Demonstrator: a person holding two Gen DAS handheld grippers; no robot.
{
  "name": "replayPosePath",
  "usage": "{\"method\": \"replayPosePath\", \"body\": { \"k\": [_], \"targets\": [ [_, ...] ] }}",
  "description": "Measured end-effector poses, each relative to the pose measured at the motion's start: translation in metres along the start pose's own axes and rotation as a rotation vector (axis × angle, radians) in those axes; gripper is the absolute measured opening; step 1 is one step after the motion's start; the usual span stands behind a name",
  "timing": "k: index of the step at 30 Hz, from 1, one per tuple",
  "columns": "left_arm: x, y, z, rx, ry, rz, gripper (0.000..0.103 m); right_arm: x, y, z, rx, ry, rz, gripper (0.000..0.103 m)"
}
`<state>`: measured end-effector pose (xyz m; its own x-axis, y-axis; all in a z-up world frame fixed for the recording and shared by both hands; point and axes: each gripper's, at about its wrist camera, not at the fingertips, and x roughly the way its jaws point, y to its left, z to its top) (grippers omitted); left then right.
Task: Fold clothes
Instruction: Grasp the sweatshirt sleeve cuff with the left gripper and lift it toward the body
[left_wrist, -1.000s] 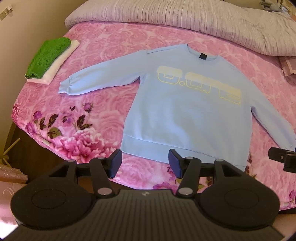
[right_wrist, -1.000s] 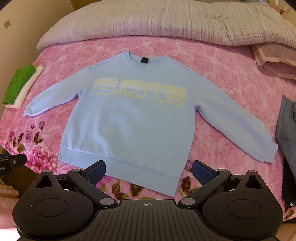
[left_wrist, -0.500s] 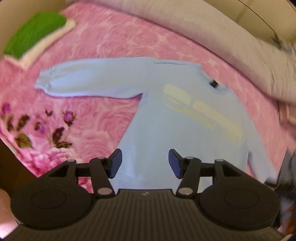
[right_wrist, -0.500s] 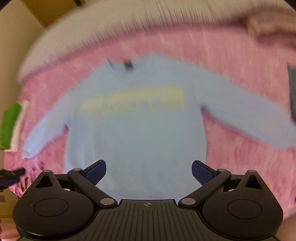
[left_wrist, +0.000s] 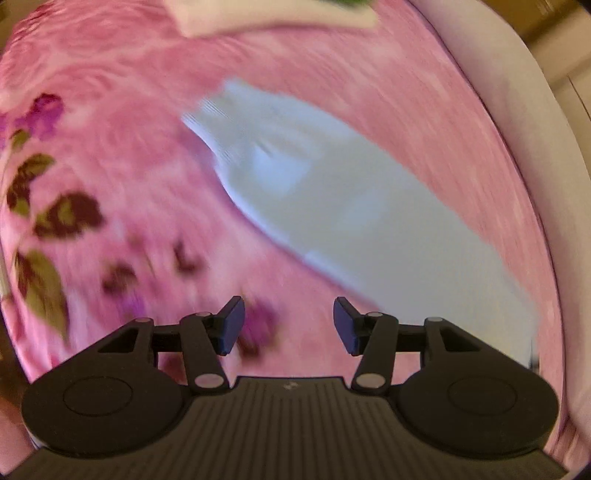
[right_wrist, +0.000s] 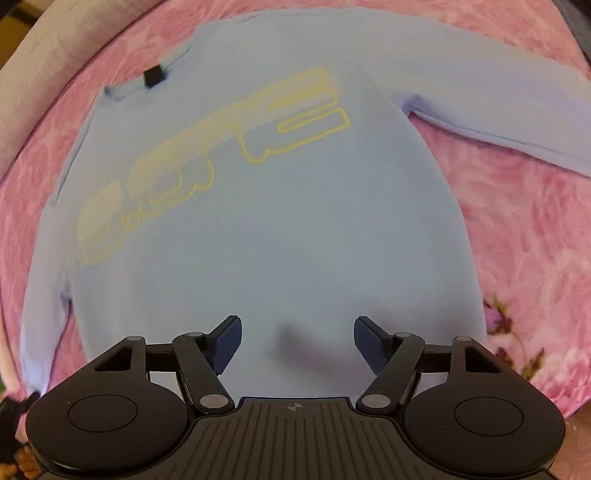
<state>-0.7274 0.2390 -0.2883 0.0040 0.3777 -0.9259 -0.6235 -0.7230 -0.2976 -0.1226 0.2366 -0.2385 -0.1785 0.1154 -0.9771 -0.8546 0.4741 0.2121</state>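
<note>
A light blue sweatshirt (right_wrist: 266, 221) lies flat on the pink bed (right_wrist: 517, 221), front up, sleeves spread out. Folding has not started yet; this looks like the reach for a first grab. The right hand-held gripper (right_wrist: 297, 345) hangs over the bottom part, jaws apart and closing, pinching nothing. The left hand-held gripper (left_wrist: 288, 328) is near the left sleeve (left_wrist: 332, 192), jaws apart and closing, also empty. Next, each should pinch an edge. The bed edge is close on the left; folded clothes (left_wrist: 273, 18) lie past the cuff.
</note>
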Motion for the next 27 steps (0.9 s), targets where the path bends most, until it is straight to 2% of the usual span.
{"method": "replayPosePath", "body": {
  "k": [4, 7, 11, 13, 14, 15, 17, 18, 21, 24, 27],
  "targets": [
    [0.018, 0.026, 0.020, -0.150, -0.049, -0.012, 0.048, 0.012, 0.003, 0.008, 0.003, -0.006, -0.039, 0.072],
    [0.023, 0.040, 0.023, -0.227, -0.094, -0.045, 0.048, 0.019, 0.008, 0.011, -0.025, -0.016, -0.048, 0.072],
    [0.028, 0.052, 0.025, -0.303, -0.166, -0.091, 0.047, 0.026, 0.013, 0.015, -0.062, -0.029, -0.066, 0.072],
    [0.030, 0.052, 0.027, -0.306, -0.195, -0.094, 0.046, 0.026, 0.013, 0.018, -0.066, -0.046, -0.058, 0.072],
    [0.031, 0.051, 0.028, -0.304, -0.208, -0.093, 0.042, 0.026, 0.013, 0.019, -0.066, -0.050, -0.053, 0.072],
    [0.031, 0.048, 0.030, -0.288, -0.217, -0.084, 0.037, 0.027, 0.014, 0.020, -0.069, -0.050, -0.048, 0.072],
    [0.032, 0.040, 0.032, -0.234, -0.225, -0.053, 0.006, 0.027, 0.014, 0.022, -0.083, -0.049, -0.040, 0.072],
    [0.030, 0.035, 0.033, -0.214, -0.236, -0.043, 0.006, 0.027, 0.013, 0.023, -0.093, -0.051, -0.039, 0.072],
    [0.004, 0.010, 0.025, -0.143, -0.341, -0.047, 0.005, 0.022, 0.005, 0.025, -0.115, -0.070, -0.049, 0.072],
    [-0.033, -0.031, 0.008, 0.018, -0.444, -0.096, 0.004, 0.013, -0.015, 0.030, -0.090, -0.090, -0.051, 0.072],
    [-0.061, -0.083, -0.023, 0.224, -0.489, -0.172, 0.002, -0.001, -0.041, 0.035, -0.042, -0.114, -0.052, 0.072]
  ]
}}
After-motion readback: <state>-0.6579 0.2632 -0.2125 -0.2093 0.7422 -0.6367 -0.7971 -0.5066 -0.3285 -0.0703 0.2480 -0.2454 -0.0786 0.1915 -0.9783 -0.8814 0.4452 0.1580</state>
